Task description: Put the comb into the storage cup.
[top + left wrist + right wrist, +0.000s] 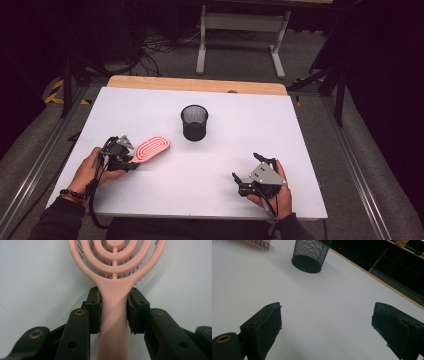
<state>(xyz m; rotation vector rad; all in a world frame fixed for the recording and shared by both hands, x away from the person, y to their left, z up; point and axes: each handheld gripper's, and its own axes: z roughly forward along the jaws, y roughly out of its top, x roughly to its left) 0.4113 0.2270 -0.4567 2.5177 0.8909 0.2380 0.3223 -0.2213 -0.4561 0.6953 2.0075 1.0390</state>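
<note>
The white table (200, 185) is bounded by a wooden strip along its far edge. Open surface is left across the near centre, between the two grippers, and toward the far right corner. A black mesh cup (194, 122) stands at the centre, toward the far side. The pink hairbrush (151, 148) lies at the near left, head toward the cup. Its handle is clamped between the pads of the left gripper (114, 312). The right gripper (244, 183) is held released at the near right, well apart from the brush.
</note>
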